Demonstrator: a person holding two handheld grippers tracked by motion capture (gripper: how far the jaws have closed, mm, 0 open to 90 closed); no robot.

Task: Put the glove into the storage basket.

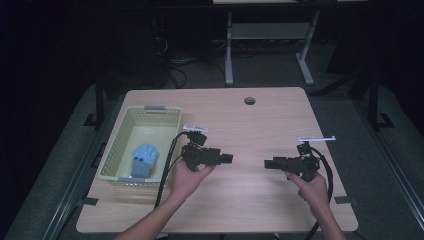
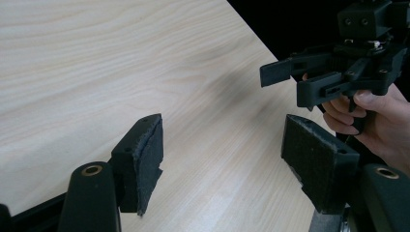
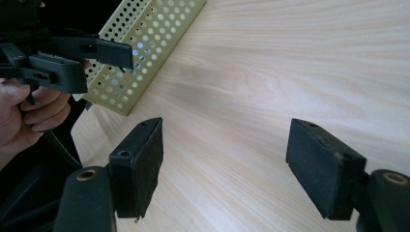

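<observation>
On the pale wooden table point(image 1: 260, 125), a blue plastic toy-like block point(image 1: 143, 159) lay in the yellow-green perforated basket point(image 1: 165, 131) — probably light, rigid, best gripped across its flat sides — while left tool point(image 1: 227, 159) and right tool point(image 1: 269, 163) hung empty, jaws apart.

I see the table point(image 1: 260, 120) as pale wood-grain board, smooth with a soft sheen where light falls across it. The basket point(image 1: 120, 131) looks like pale yellow-green plastic, perforated all over, matt. The blue thing point(image 1: 144, 159) inside it reads as plastic too, though it is too small for me to judge its finish. My left gripper point(image 2: 222, 150) and right gripper point(image 3: 225, 162) are matt black plastic, their pads point(image 2: 151, 154) faced with rough, foam-like black lining frayed at the edges, with brass-coloured metal inserts.
</observation>
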